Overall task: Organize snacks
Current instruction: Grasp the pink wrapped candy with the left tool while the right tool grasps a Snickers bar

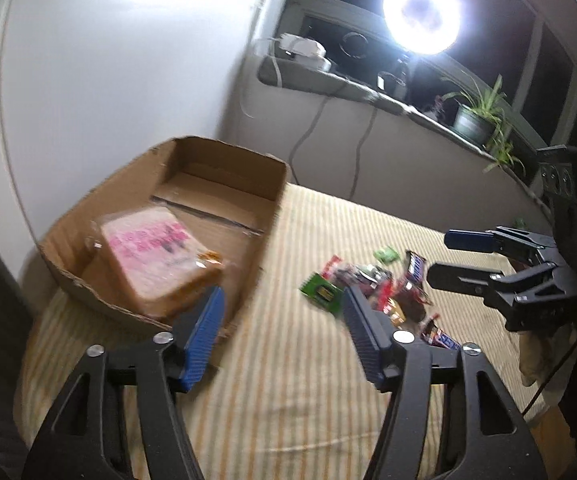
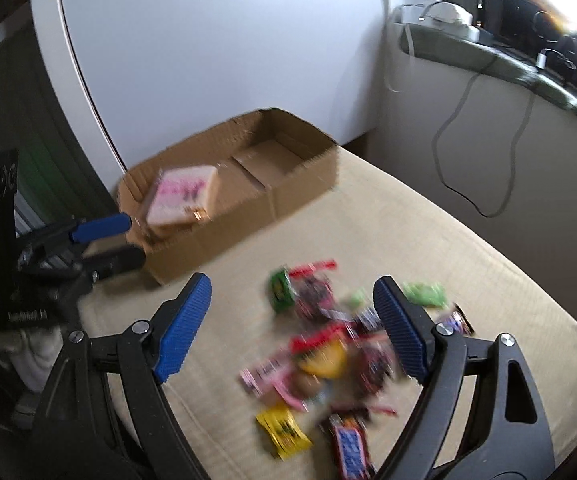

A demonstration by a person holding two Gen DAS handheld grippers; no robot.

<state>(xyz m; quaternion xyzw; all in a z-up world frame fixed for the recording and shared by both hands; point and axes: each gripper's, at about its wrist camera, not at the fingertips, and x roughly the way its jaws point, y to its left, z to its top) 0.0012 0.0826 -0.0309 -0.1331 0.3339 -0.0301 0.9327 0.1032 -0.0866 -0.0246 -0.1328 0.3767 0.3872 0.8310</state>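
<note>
Loose pile of snack packets [image 2: 328, 340] at lower centre on the striped cloth [image 2: 468, 240], light, crinkly, slippery, best pinched across flat middles; right gripper [image 2: 292, 316] and left gripper [image 1: 284, 332] both wide, empty.

**Room and background**

Pale striped cushion surface [image 1: 288, 380] underneath. White wall panel [image 1: 108, 60] ahead-left. Grey sill [image 1: 368, 92] ahead-right under dark window panes [image 1: 500, 12]. Bright round lamp [image 1: 422, 16] glaring on sill. Potted plant [image 1: 476, 116] further right. Cables [image 2: 460, 120] hanging down below sill.
</note>
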